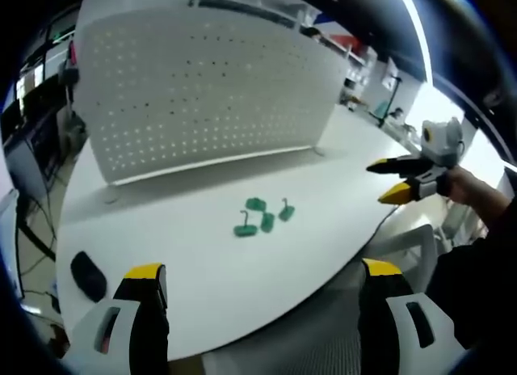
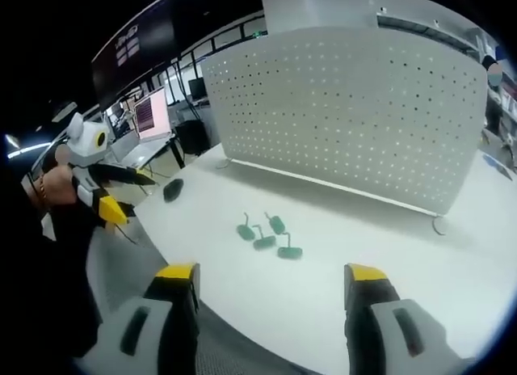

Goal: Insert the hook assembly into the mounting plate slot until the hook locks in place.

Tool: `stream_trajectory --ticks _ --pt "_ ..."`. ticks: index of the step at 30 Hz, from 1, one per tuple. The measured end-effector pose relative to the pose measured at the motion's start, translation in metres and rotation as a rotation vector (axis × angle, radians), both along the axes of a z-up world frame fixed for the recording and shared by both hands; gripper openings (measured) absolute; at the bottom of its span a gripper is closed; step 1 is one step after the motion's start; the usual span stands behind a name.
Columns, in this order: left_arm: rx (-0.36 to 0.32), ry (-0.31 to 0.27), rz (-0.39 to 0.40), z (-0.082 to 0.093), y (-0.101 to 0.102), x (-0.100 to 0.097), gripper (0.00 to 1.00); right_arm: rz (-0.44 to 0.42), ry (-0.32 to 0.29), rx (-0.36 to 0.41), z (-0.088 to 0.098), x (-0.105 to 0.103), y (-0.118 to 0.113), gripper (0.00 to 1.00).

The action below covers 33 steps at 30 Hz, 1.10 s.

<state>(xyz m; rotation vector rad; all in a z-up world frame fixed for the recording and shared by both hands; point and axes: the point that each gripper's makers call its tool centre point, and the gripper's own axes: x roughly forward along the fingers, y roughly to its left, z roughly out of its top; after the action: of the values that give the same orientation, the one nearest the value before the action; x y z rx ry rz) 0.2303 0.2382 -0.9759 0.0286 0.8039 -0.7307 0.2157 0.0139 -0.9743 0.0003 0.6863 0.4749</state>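
Left gripper sat low at the table edge in the left gripper view, yellow-tipped jaws spread wide apart, nothing between them. Right gripper looked the same in the right gripper view: jaws wide apart, empty.

The green hooks lay in a small cluster on the white table, well ahead of both grippers and untouched. In the right gripper view the hooks counted as four, close together, some touching or nearly so; hard to tell which.

The white perforated board stood upright on the table behind the hooks, well apart from them, curved by the fisheye. The same board showed rows of small holes in the right gripper view, with a round foot near its lower right corner.

A dark oval mouse lay on the table near the left jaw.

A screen with pinkish content stood in the background; its writing was too small to read. No readable labels or brands on the hooks, board or grippers.
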Motion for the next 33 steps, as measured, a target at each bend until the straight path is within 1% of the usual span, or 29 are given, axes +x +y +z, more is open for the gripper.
stream_trajectory --ticks 3,5,7,11,15,24,28,33 --pt "-0.008 -0.004 0.003 0.001 0.000 0.001 1.00 0.001 0.004 0.002 -0.003 0.001 0.001 0.70" --pt "-0.026 -0.031 0.006 0.005 -0.001 0.005 1.00 0.001 0.002 0.005 -0.004 0.002 0.002 0.69" --pt "-0.030 -0.016 0.015 0.003 0.000 0.005 1.00 -0.006 0.002 0.023 -0.008 0.004 0.003 0.69" --pt "-0.017 -0.011 0.010 0.000 0.002 0.003 1.00 -0.002 0.021 0.032 -0.017 0.004 0.006 0.67" --pt "-0.014 -0.003 0.013 -0.002 0.004 0.001 1.00 0.002 0.040 0.045 -0.023 0.004 0.008 0.61" --pt "-0.022 -0.007 0.009 0.001 0.000 0.003 1.00 -0.015 0.061 0.117 -0.030 0.018 0.011 0.53" --pt "-0.018 -0.004 0.010 0.000 0.001 0.003 1.00 0.005 0.068 0.118 -0.037 0.027 0.015 0.48" --pt "-0.008 0.002 0.011 -0.002 0.002 0.001 1.00 0.040 0.080 0.109 -0.048 0.035 0.023 0.47"
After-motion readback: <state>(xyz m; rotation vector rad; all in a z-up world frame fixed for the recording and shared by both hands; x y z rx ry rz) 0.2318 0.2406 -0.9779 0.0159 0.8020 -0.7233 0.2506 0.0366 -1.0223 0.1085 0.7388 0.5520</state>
